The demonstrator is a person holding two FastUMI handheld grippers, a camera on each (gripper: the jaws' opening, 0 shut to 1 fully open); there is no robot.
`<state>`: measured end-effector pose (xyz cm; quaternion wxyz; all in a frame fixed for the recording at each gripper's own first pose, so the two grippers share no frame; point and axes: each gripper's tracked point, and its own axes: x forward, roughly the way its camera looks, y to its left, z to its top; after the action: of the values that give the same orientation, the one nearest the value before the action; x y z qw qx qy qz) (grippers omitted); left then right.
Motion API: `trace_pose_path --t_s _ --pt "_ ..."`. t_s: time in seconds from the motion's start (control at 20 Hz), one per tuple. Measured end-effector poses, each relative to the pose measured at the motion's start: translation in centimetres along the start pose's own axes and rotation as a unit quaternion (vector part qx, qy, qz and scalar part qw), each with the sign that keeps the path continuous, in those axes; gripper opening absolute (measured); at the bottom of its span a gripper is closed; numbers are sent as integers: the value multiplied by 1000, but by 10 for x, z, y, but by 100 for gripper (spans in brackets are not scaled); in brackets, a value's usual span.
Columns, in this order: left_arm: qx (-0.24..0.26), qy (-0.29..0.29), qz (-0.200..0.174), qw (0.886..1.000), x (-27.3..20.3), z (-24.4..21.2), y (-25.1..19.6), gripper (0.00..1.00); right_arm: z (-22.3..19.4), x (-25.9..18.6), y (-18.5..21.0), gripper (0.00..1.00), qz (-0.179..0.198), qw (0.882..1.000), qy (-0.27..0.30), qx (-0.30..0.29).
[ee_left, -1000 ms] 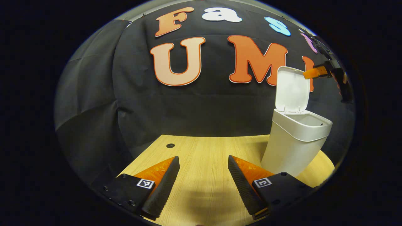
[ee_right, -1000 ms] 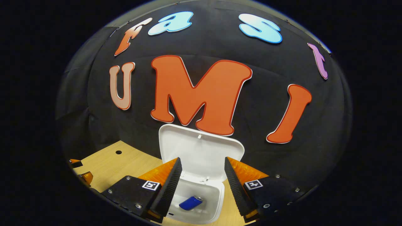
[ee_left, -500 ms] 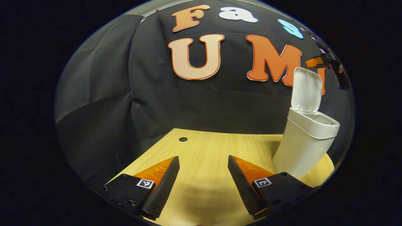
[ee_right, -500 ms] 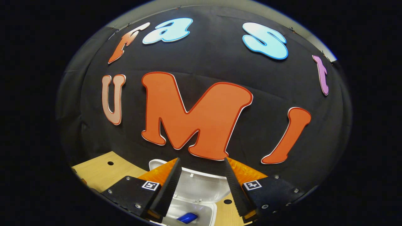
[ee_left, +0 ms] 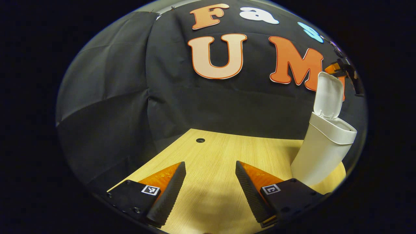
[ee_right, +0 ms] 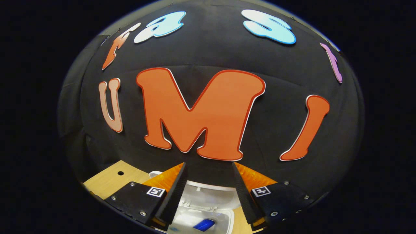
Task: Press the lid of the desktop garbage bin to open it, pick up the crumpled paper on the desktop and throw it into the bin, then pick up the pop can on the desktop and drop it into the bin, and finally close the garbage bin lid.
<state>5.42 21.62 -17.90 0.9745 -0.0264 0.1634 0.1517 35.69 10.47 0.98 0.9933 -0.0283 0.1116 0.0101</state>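
The white garbage bin [ee_left: 321, 152] stands at the right of the wooden table [ee_left: 221, 156], its lid [ee_left: 329, 95] raised upright. My left gripper [ee_left: 210, 165] hangs open over the table's near part, nothing between its fingers. Beyond the lid's top edge, my right gripper [ee_left: 341, 70] shows in the left gripper view. In the right gripper view the right gripper [ee_right: 207, 165] is open above the lid [ee_right: 208, 198], its fingers reaching past the lid's upper rim. Below, inside the bin [ee_right: 224, 221], lies the blue pop can [ee_right: 203, 224].
A small round hole [ee_left: 200, 140] sits in the table near its far left edge, also seen as a hole [ee_right: 120, 173] in the right gripper view. The black cloth wall rises close behind the table and bin.
The left gripper's view has swung left, so the bin has slid toward the right edge. The right gripper has moved forward over the lid's top edge, and the lid has sunk lower in its view.
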Motion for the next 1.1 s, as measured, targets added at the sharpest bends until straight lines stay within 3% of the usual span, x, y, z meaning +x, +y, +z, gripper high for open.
trace_pose_path --t_s 0.15,0.55,1.1 --pt "13 -2 -17 1000 4 7 -12 98 -11 -18 5 82 11 1000 8 9" --pt "54 -17 -75 996 4 26 -55 98 -94 -58 21 82 25 996 82 27" --pt "78 -24 -116 990 -4 25 -84 98 -191 -92 39 81 14 985 166 41"
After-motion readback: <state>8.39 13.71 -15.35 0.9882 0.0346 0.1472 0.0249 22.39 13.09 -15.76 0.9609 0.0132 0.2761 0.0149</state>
